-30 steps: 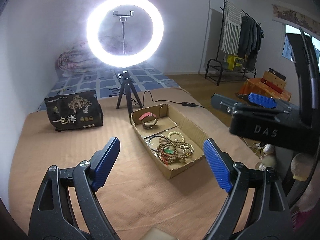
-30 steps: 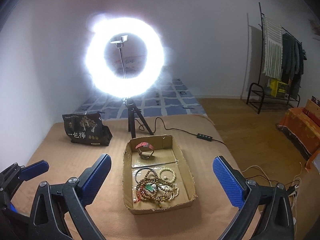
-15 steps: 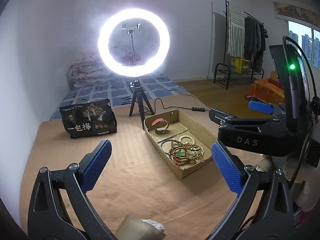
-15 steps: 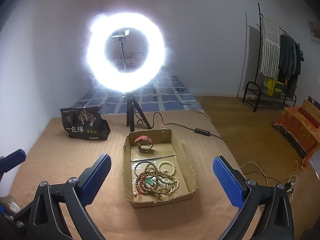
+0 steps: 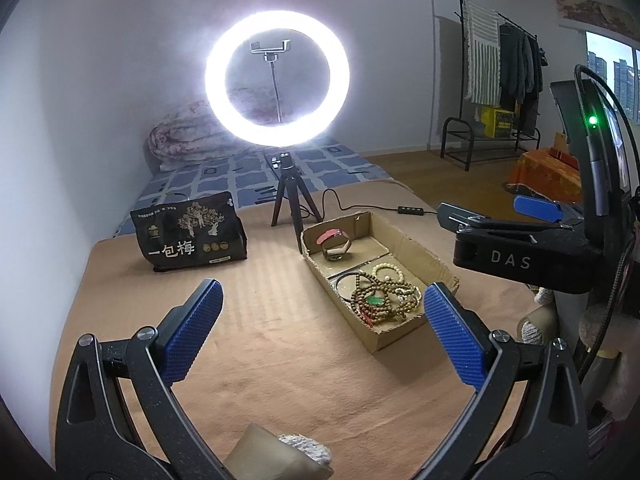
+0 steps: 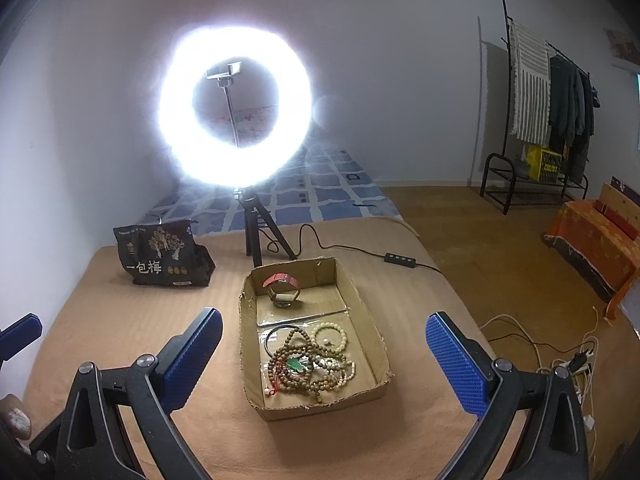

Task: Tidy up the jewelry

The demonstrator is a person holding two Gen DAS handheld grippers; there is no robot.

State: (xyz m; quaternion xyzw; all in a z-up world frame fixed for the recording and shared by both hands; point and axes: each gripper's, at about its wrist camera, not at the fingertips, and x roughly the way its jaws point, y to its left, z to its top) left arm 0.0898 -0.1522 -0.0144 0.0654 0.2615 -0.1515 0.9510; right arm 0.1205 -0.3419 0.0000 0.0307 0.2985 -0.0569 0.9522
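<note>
A shallow cardboard box lies on a tan cloth surface. Its near half holds a tangled pile of wooden bead bracelets with a green pendant, a pale bead bracelet and a dark bangle. Its far half holds a red-strapped watch. My left gripper is open and empty, above the cloth left of the box. My right gripper is open and empty, above the box's near end; its body shows in the left wrist view.
A lit ring light on a tripod stands just behind the box, its cable and switch trailing right. A black snack bag stands back left. The cloth's right edge drops to a wooden floor with cables.
Both grippers have drawn back and up a little, so the box sits lower and farther in view. The left view has swung leftward. Both stay open.
</note>
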